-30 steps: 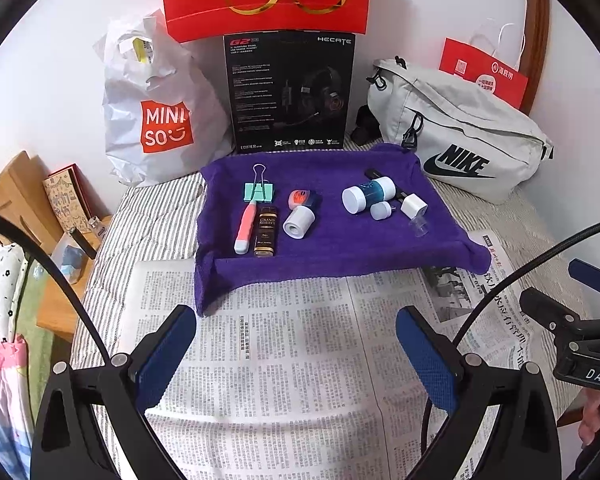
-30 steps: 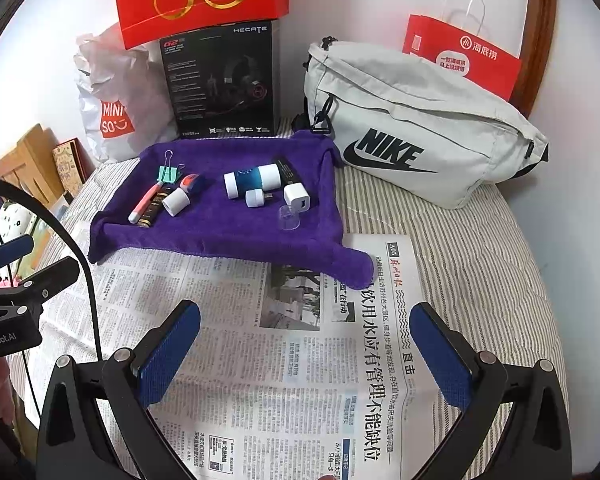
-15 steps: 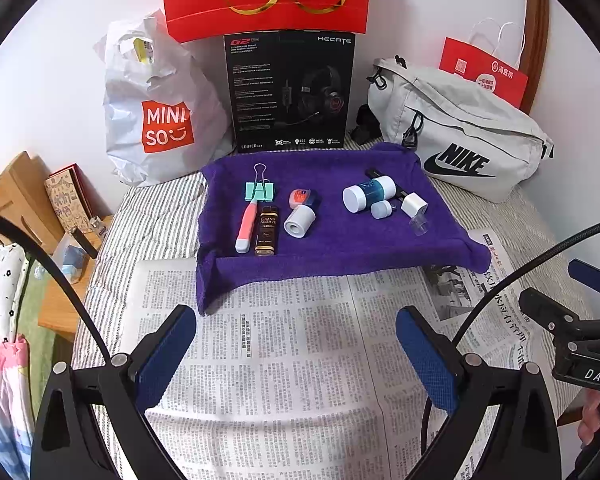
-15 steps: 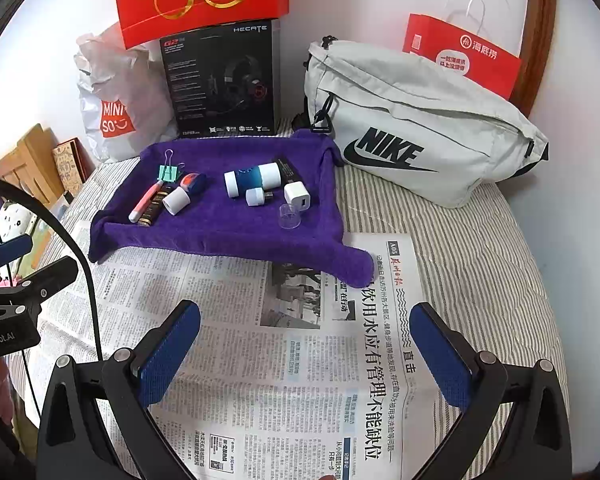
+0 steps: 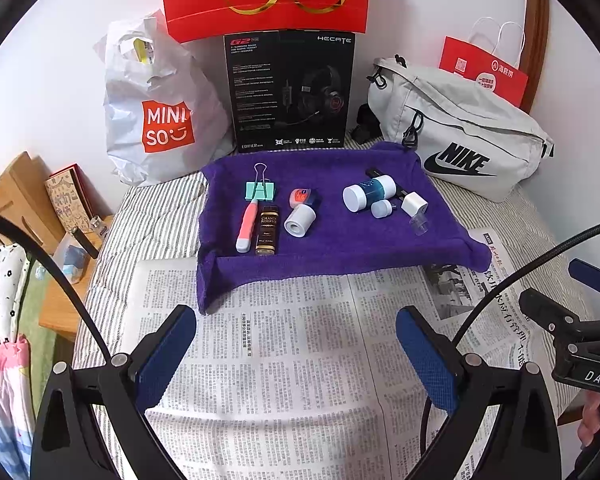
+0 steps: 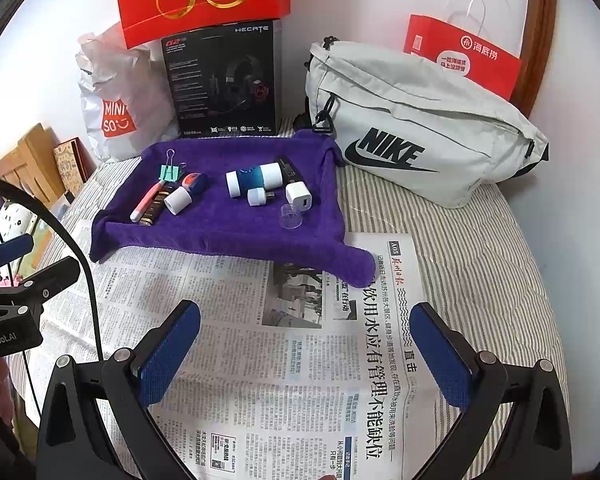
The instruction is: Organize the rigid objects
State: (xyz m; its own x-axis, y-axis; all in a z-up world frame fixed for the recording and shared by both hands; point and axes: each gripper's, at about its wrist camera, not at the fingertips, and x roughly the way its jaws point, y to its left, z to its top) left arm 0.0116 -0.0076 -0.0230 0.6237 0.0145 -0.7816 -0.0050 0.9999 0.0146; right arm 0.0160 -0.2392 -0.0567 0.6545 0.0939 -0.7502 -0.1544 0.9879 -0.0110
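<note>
Little hard things wait on the purple towel.

My left gripper and right gripper hang wide open and empty above the newspaper. Left to right on the soft, fuzzy towel: a pink pen, long and light, best pinched mid-body; a round white cap that may roll; a smooth blue-and-white bottle, maybe slippery; a clear cup, tiny and easy to crush.

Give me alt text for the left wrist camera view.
Open left tongs hover empty over newspaper on a striped bed; beyond lies a purple towel holding small items: a binder clip, pink pen, white caps. Bags line the wall; the right tongs show at the right edge.
</note>
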